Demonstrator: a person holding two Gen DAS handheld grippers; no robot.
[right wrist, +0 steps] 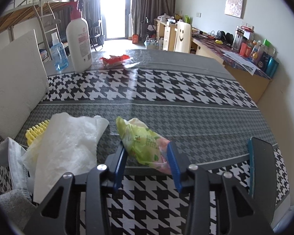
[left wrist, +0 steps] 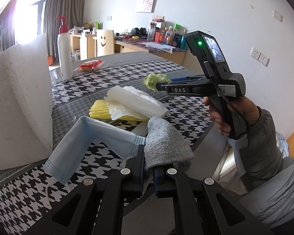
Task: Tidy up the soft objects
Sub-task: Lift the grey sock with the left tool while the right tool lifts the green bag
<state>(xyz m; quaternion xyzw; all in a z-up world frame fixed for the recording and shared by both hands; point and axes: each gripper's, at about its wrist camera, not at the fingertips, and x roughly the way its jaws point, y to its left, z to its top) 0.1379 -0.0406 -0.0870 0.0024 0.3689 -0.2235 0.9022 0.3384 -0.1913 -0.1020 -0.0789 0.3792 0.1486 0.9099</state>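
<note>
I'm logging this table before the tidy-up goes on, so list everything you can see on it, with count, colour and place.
grey sock: one, grey, near edge, pinched in the left gripper
face mask: one, pale blue, folded, beside the sock
paper towel: one, white, on the sponge
sponge: one, yellow, ridged, under the towel
green packet: one, green and pink, mid-table, between the right gripper fingers
red packet: one, far side
pump bottle: one, white with red pump, far left
blue bottle: one, behind it
foam block: one, white, left edge
</note>
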